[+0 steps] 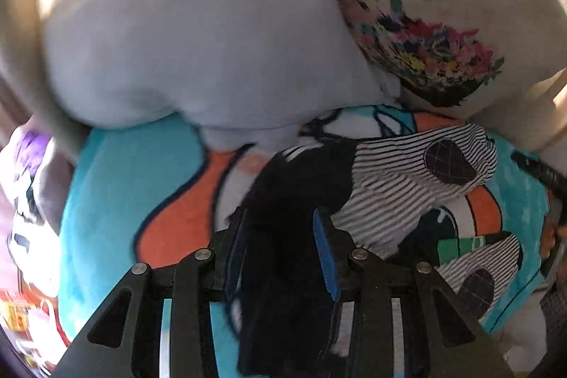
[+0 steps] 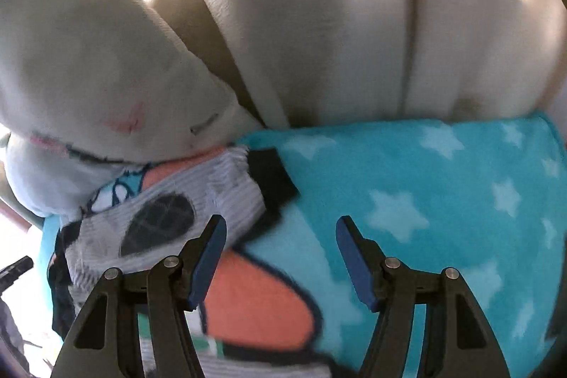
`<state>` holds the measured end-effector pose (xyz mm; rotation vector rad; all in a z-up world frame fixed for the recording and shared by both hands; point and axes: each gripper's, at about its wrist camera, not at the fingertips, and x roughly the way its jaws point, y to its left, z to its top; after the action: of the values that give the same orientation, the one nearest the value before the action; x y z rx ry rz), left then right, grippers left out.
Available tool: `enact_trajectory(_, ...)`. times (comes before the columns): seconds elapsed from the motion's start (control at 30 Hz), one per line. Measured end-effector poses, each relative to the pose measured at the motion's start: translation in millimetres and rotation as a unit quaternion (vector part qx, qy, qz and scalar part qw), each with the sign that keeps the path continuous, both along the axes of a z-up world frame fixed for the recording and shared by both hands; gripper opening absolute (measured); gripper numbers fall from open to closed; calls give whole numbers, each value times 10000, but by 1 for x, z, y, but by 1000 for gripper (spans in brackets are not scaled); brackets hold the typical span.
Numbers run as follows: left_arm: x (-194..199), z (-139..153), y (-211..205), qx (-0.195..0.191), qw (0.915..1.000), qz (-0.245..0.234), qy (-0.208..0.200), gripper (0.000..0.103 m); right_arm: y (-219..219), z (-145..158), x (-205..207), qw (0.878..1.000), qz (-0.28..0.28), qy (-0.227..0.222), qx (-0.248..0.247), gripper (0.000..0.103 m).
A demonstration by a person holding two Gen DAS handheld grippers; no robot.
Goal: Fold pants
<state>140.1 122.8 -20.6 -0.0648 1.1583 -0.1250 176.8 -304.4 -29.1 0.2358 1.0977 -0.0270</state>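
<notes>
the striped pants [image 1: 407,186] lie crumpled on the teal cartoon blanket [image 1: 127,186], in front of the grey pillow [image 1: 198,41] and the floral cushion [image 1: 418,23]. dark knee patches face up, and a black waistband section [image 1: 294,186] runs from the striped heap toward the left gripper [image 1: 280,247].

left gripper: jaws part open, with a fold of the black fabric lying between the blue pads [image 1: 326,250]. whether the pads press on the fabric cannot be told; the cloth hangs loosely through the gap.

right gripper [image 2: 281,254]: jaws wide apart and holding nothing. only blanket shows between the pads.

deciding relation: in the right wrist view the pants [image 2: 152,225] lie to the left of the right gripper, just beside its left finger [image 2: 209,254], with the long axis running diagonally from lower left to the black cuff [image 2: 273,179] at upper right. the left gripper is the nearer one, already over the garment. judgement: the right gripper must shift left to reach a free edge before a fold can be made.
</notes>
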Motion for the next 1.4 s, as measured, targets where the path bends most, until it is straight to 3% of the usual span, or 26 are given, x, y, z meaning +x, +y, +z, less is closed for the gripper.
enact_trajectory(0.33,79,-47,-48,329,9953,-799,437,36,19,-40,79,9965,712,427,33,69)
enact_trajectory(0.57,97,-75,-62,465,9890,-1199,728,43,26,-63,90,9939,891,651,70,68)
enact_trajectory(0.63,98,-77,-66,533,9885,-1201,746,43,25,-65,89,9940,876,639,130,62)
enact_trajectory(0.7,98,-76,-69,593,9881,-1166,804,39,23,-67,88,9937,868,680,214,33)
enact_trajectory(0.77,97,-73,-75,489,9870,-1258,876,6,18,-66,86,9926,840,723,497,18)
enact_trajectory(0.93,91,-54,-89,711,9867,-1331,605,5,17,-52,78,9941,763,576,506,15)
enact_trajectory(1.2,79,-17,-80,534,9920,-1125,189,4,24,-23,62,9955,797,384,342,15)
enact_trajectory(1.4,59,-6,-78,376,9946,-970,57,4,35,-19,45,9960,810,336,195,15)
